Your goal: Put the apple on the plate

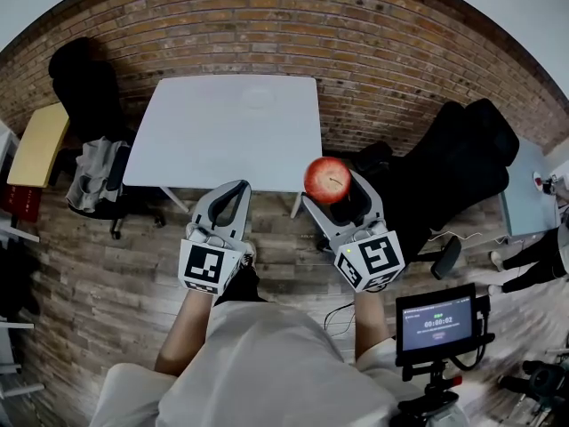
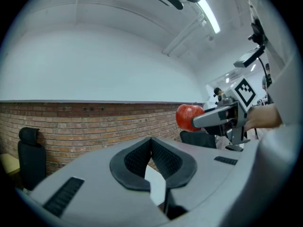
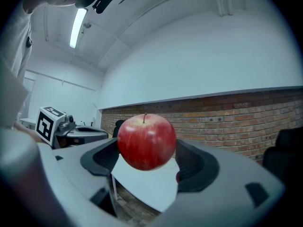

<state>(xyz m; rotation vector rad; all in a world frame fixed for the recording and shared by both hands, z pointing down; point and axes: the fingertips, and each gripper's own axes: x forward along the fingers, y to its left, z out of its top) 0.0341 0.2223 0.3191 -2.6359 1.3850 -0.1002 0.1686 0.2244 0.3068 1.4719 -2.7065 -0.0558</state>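
- Right gripper: closed on the apple. The jaws bear on its opposite sides with the stem up, so the fruit sits level and cannot roll out.
- Apple position: centre-right of the head view, held in the air. It sits at the lower right corner of the table, well apart from the plate.
- Left gripper: jaws together, tips touching, nothing between them. I hold it at lower centre of the head view, beside the right gripper but apart from it, so it is clear of the carry path.
- Plate: a faint white disc near the upper edge of the table, upper centre of the head view. It is white on white, so its rim is hard to make out. It looks empty.
- Step in hand, as I judge it: carry. The pick-up is done and the placement is not.
- Next move calls for:
  - Move the apple up and slightly left in the head view until it is above the plate.
  - Lower it until it rests on the plate, and only then part the jaws.
- Risk: a round fruit released off-centre or from a height can roll off. The faint rim makes alignment harder.
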